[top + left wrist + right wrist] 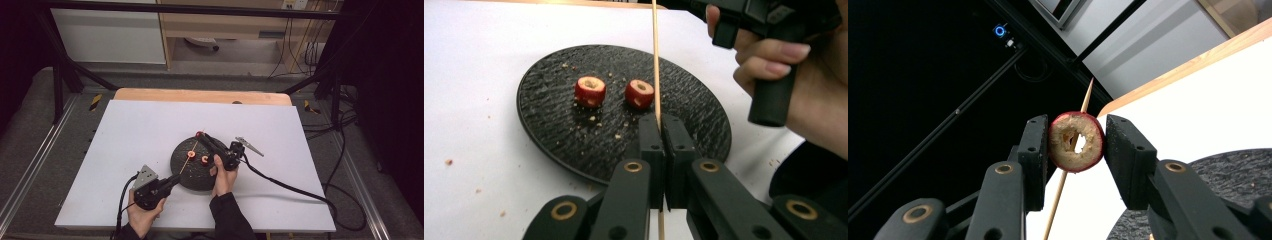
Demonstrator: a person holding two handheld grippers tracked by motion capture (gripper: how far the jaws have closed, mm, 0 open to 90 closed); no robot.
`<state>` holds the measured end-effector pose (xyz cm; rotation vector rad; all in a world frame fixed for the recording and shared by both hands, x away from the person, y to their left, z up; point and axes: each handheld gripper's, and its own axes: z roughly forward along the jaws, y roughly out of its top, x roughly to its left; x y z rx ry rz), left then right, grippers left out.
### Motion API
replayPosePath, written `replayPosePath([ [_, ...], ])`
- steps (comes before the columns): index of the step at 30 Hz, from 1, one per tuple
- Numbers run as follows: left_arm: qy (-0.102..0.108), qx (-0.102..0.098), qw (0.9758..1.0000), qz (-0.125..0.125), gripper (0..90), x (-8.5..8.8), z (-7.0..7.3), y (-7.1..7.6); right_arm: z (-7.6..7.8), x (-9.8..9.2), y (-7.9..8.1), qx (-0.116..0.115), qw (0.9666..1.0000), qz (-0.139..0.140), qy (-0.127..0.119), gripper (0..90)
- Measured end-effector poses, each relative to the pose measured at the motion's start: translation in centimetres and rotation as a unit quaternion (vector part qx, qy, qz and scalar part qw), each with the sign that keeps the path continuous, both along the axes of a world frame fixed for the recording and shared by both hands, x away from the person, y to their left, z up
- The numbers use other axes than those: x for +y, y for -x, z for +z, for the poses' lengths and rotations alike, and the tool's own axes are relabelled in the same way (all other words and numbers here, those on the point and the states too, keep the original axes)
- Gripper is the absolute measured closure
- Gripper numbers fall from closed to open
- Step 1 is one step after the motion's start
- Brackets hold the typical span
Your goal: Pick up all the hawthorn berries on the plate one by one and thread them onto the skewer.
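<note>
White worktop (140, 135), black plate (554, 135) on it holding two red fruit pieces (590, 91). Left tool (663, 120) clamped on the skewer (655, 60); right tool (1075, 142) clamped on a cored fruit ring (1076, 142), skewer behind it.

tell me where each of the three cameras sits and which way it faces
High view: above the person's side, facing forward and down on the white table; both hands show.
Left gripper view: rides the left gripper, shut on the skewer, facing the black plate with two fruit pieces; the other hand shows.
Right gripper view: rides the right gripper, tilted upward, clamping a cored fruit ring.
Shared: the skewer and plate appear in all three.
</note>
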<state>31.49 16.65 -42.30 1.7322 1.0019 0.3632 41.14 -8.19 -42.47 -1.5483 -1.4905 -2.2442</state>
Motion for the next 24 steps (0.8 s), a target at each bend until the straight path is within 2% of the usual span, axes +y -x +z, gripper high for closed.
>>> replayPosePath([
  [10, 0.006, 0.0, 1.0, 0.0, 88.3, -1.5, 1.1, -1.6, 0.1, 0.0, 0.7, -0.004, 0.9999, 0.012, 0.011, 62.8],
  [24, -0.006, 0.003, 1.0, 0.0, 88.3, -2.4, 1.4, -3.0, -0.6, 0.5, 2.0, 0.0, 0.9981, 0.037, 0.049, 62.7],
])
